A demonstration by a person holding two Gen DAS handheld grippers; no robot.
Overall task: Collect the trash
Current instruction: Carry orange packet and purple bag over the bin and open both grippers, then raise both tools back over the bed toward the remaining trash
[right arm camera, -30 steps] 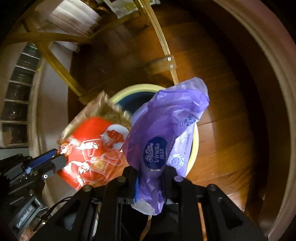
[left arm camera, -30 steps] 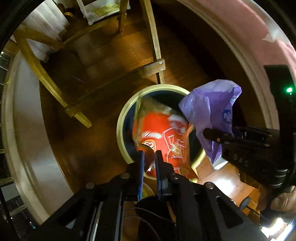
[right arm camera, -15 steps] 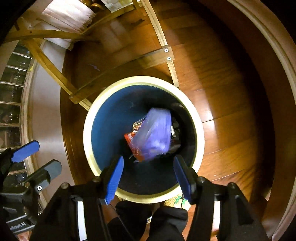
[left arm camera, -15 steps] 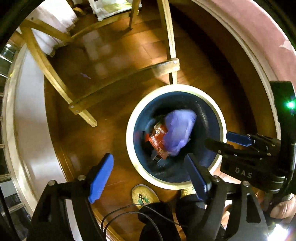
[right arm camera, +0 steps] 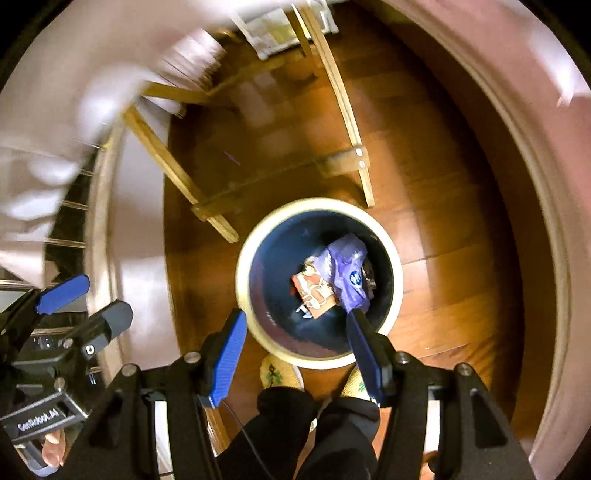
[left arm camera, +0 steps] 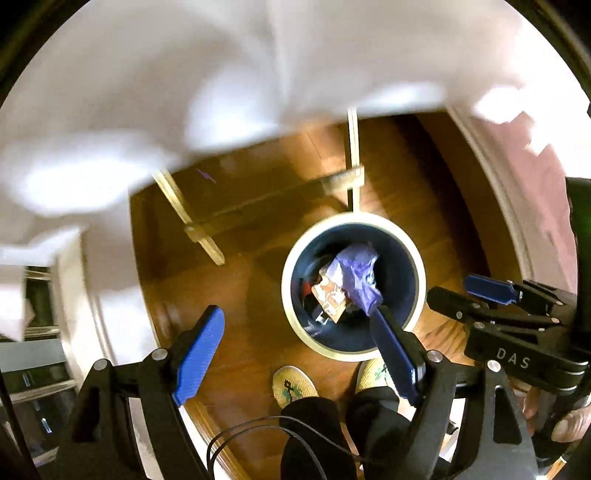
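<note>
Both jaws gape empty above the crumpled purple bag [left arm camera: 357, 275] and red wrapper [left arm camera: 330, 295].

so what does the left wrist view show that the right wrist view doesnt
Only the left wrist view: the right gripper from the side, at right, and a white cloth across the top.
Only the right wrist view: the left gripper at left, and the white frame beyond the wooden legs.
Both: the bin holding the purple bag and red wrapper, two slippers, both grippers open and empty.

Warm dim indoor light, glare on wood floor [right arm camera: 436, 229], white cloth [left arm camera: 229, 74] blown out + motion-blurred, heavy fisheye edges.
</note>
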